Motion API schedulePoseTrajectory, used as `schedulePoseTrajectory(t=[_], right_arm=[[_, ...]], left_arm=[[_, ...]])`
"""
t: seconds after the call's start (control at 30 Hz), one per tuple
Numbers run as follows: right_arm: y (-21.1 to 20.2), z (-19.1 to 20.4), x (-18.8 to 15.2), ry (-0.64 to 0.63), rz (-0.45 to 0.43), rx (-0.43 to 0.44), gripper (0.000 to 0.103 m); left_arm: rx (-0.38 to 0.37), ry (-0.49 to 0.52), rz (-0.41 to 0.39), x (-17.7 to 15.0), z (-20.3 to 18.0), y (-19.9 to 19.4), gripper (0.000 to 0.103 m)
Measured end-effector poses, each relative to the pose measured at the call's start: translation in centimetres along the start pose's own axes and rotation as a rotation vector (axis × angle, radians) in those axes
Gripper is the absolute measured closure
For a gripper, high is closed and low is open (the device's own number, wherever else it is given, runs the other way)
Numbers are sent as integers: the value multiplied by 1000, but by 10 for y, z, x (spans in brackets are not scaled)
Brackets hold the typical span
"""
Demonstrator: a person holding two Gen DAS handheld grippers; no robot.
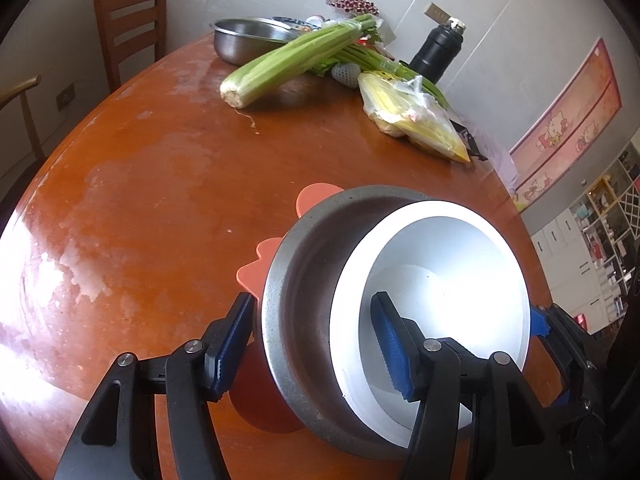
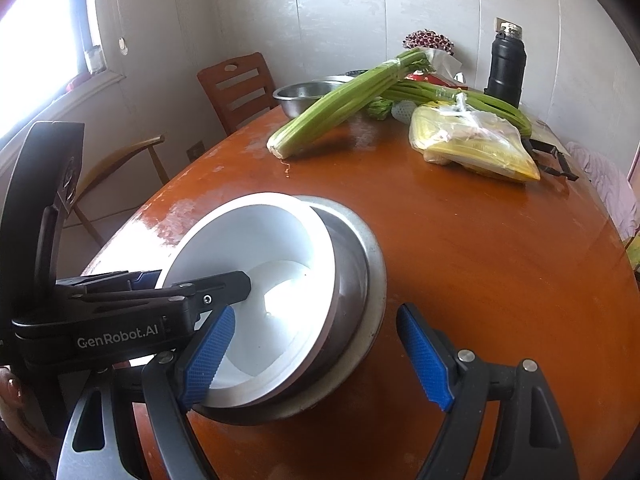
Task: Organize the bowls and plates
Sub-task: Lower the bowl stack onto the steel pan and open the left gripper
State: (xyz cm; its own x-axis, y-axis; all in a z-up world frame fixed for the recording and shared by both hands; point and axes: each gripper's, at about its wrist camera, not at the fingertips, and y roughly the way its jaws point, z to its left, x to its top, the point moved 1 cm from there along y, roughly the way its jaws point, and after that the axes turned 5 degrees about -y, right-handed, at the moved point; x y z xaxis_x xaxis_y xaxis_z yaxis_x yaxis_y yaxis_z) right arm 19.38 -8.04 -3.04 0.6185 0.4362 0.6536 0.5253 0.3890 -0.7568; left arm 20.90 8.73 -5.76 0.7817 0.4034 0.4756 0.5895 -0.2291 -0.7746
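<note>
Nested bowls near the front edge of the worktop (image 1: 160, 184), food and bottle at the back.
Ceramic bowl (image 1: 440, 280) sits tilted inside steel bowl (image 1: 304, 280), which rests on a silicone mat (image 1: 252, 272). Behind, well apart: celery (image 1: 288, 60) leaning on a steel basin (image 1: 244, 40), bagged corn (image 1: 412, 116) right of it, thermos (image 1: 438, 52) behind the corn. Chair (image 1: 132, 28) behind the worktop, at left.

Two wrist cameras look steeply down along their own fingers at a round wooden table (image 1: 160, 184), each close above nested bowls (image 1: 400, 300). The left views them from the left, the right from the right; both share the celery (image 2: 344, 100) and flask (image 2: 506, 66) beyond.
</note>
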Motion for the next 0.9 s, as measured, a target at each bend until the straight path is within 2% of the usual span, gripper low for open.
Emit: schedulePoseTrajectory(t=[0.5,0.9], right_arm=[[-14,-36,-17,43,-10,5,21],[-22,-57,-26,76,-15,-9,21]], left_arm=[[8,33,30,-8,-40,14,41],[23,53,22,-13,-61,18,41]])
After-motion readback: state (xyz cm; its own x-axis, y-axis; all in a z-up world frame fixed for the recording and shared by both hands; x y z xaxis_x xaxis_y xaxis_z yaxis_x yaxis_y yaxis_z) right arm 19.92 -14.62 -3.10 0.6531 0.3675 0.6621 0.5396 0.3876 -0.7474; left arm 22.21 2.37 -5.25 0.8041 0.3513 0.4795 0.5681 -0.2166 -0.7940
